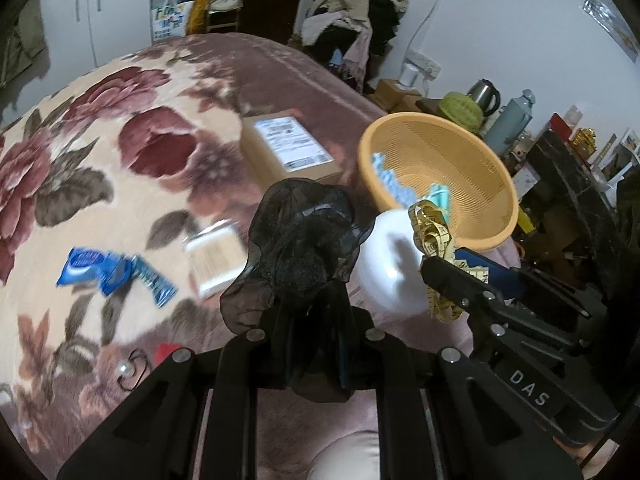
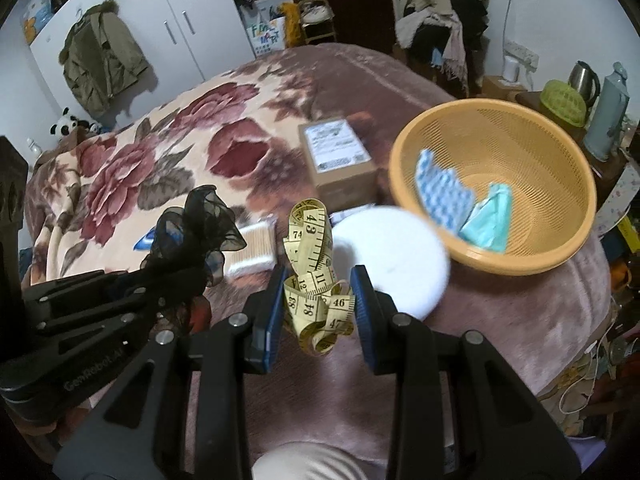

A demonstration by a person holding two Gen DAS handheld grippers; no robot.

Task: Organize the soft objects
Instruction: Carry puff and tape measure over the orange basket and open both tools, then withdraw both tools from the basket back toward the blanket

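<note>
Left gripper point(image 1: 310, 320) clamps the black scrunchie point(image 1: 304, 236); right gripper point(image 2: 318, 304) pinches the tape measure point(image 2: 316, 276). Carry both over the orange basket point(image 2: 560, 152) (ahead-right), then release low.

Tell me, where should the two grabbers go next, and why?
Probably over to the basket, then let go. The right gripper is shut on the tape measure, and the left gripper is shut on the black scrunchie. Both soft things are lifted off the bed, and the basket already holds other soft things.
</note>
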